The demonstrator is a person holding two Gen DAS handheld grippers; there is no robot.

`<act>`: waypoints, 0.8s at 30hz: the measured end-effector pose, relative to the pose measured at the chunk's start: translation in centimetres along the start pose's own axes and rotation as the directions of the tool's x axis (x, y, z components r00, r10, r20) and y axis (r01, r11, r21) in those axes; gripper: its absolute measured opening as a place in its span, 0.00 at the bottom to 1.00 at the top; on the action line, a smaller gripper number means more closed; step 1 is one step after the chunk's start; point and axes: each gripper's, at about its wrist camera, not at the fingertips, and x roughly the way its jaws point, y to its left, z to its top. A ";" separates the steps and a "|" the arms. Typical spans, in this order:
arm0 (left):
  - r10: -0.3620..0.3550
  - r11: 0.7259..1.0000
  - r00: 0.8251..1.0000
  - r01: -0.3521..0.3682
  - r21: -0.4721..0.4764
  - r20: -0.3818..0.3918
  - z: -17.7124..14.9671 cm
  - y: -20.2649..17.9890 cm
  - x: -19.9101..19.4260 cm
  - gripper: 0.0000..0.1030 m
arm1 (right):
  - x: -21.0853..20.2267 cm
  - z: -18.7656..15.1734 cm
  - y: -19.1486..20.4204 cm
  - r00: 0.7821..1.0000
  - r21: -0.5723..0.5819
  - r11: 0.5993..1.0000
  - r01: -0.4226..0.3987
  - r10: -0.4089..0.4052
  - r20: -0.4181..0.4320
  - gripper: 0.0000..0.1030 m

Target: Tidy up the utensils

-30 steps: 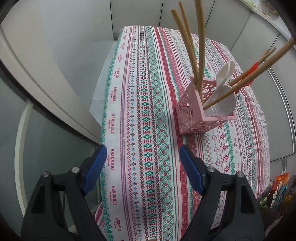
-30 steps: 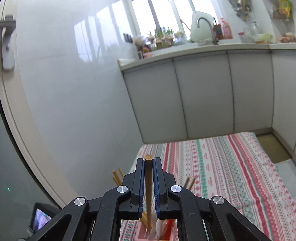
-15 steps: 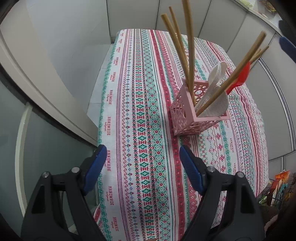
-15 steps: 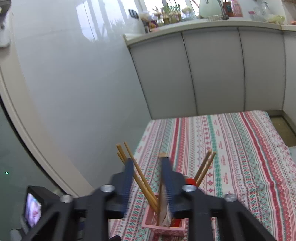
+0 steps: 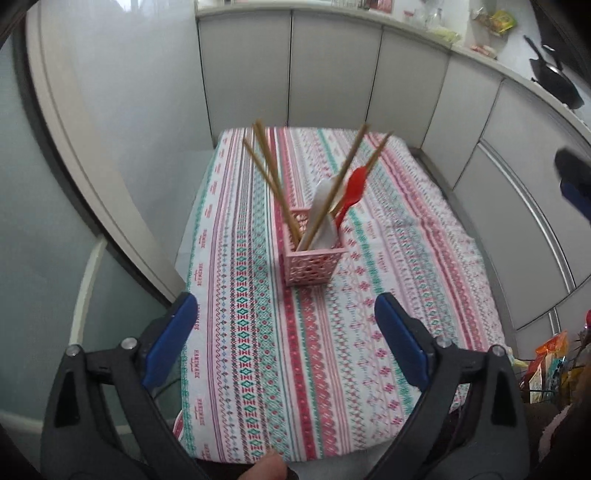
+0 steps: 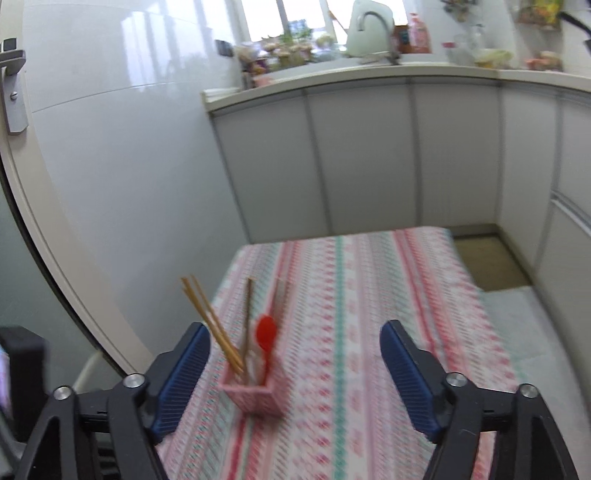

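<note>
The pink holder [image 5: 314,264] stands upright on the striped tablecloth [image 5: 406,295], and it is the fixed mark for everything else. From the left wrist view it is sharp: chopsticks [image 5: 271,177] lean out of it toward its far left, two more lean toward the far right, and a white spoon [image 5: 321,206] and a red spoon [image 5: 352,190] stand between them, their lower ends hidden inside the holder's walls. The right wrist view is smeared by motion, so the holder [image 6: 255,391] is a pink blur, the chopsticks [image 6: 210,321] and red spoon [image 6: 266,332] can be made out, and the white spoon probably sits behind them but cannot be picked out. The left gripper [image 5: 286,321] hangs near the holder on the camera side, jaws spread wide with nothing between them but cloth. The right gripper [image 6: 293,354] has just been opening its jaws; they stand wide and empty, the holder just inside its left finger in that view. Only the left view catches the right gripper from outside, a dark blurred shape well to the holder's right, cut off by the frame edge. Only the right view shows the faucet [image 6: 373,22] and window sill beyond the cabinets [image 6: 362,155].
</note>
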 end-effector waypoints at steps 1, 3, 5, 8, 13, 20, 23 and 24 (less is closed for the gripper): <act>0.005 1.000 1.000 -0.005 0.001 0.030 -0.3 -0.6 -1.4 0.99 | -1.1 -0.2 -0.3 1.000 0.001 1.000 0.021 -0.021 -0.008 0.85; 0.019 1.000 0.996 -0.020 0.008 0.089 -0.8 -1.5 -4.3 0.99 | -3.5 -0.5 -0.9 0.998 0.000 0.998 0.059 -0.059 -0.012 0.92; 0.034 0.999 0.989 -0.036 0.015 0.144 -1.3 -2.4 -7.2 0.99 | -6.3 -0.9 -1.3 0.996 -0.007 0.996 0.084 -0.084 -0.004 0.96; 0.058 0.998 0.973 -0.060 0.005 0.222 -2.3 -3.3 -11.2 0.99 | -10.4 -1.6 -1.5 0.990 -0.014 0.990 0.139 -0.139 0.012 0.99; 0.062 0.998 0.955 -0.066 0.002 0.289 -4.3 -4.6 -15.5 0.99 | -16.2 -2.9 -1.0 0.973 -0.025 0.974 0.225 -0.223 0.059 0.99; 0.077 0.997 0.945 -0.070 -0.033 0.317 -6.3 -5.2 -17.7 0.99 | -19.8 -5.0 -0.5 0.955 -0.007 0.958 0.285 -0.283 0.088 0.99; 0.078 0.997 0.942 -0.072 -0.029 0.328 -6.8 -5.7 -18.2 0.99 | -19.8 -5.6 -0.3 0.953 -0.009 0.956 0.293 -0.292 0.078 0.99; 0.076 0.997 0.941 -0.070 -0.031 0.330 -6.9 -5.8 -18.3 0.99 | -19.7 -5.7 -0.2 0.954 -0.010 0.956 0.293 -0.291 0.077 0.99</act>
